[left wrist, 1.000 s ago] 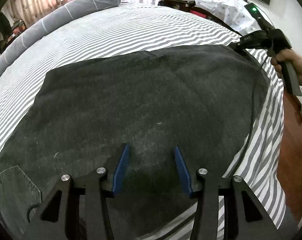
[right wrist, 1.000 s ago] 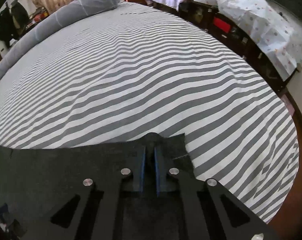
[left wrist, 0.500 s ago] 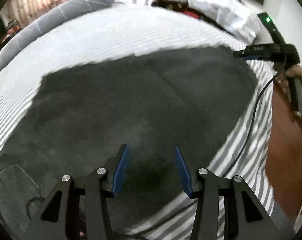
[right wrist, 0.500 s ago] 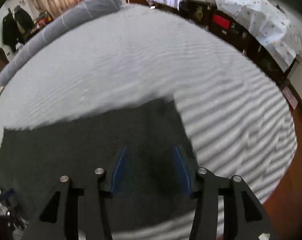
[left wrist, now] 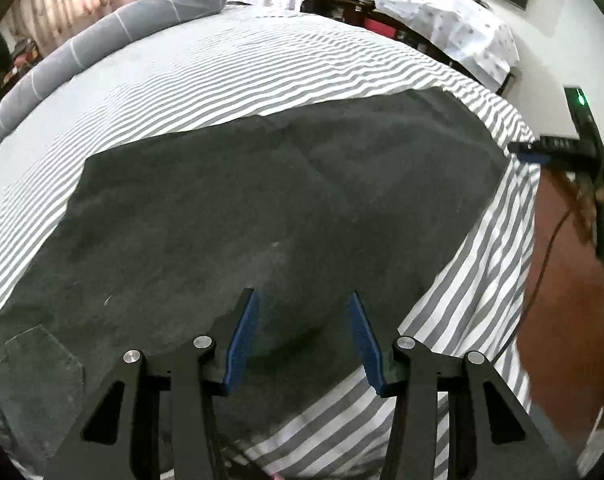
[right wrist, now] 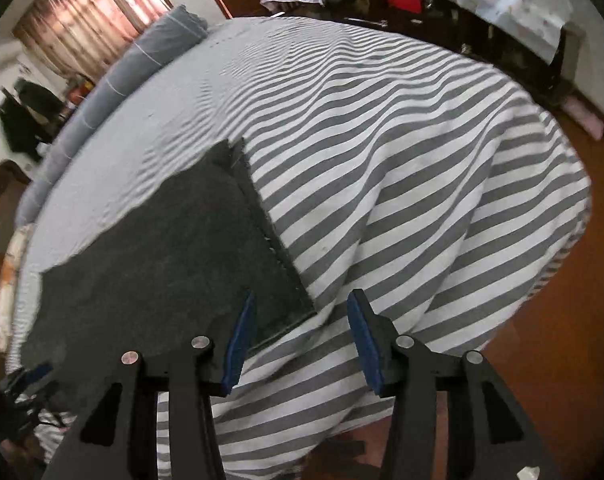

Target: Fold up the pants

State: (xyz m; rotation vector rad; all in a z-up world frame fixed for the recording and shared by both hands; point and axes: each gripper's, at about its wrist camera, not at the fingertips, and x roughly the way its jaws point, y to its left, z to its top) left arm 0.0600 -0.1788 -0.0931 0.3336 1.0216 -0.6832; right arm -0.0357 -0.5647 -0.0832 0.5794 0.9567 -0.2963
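Dark pants [left wrist: 262,208] lie flat mid-frame on my striped bed [left wrist: 222,76]; left gripper [left wrist: 304,338] open, right gripper [right wrist: 300,338] fingers just opened, both holding nothing.

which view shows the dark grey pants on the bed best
The left wrist view: the dark grey fabric pants spread across most of the frame on the grey-and-white striped bedsheet, with a back pocket visible at lower left. The right wrist view shows only one end and its corner, blurred.

open striped bed [left wrist: 262,80] beyond pants [left wrist: 262,208]
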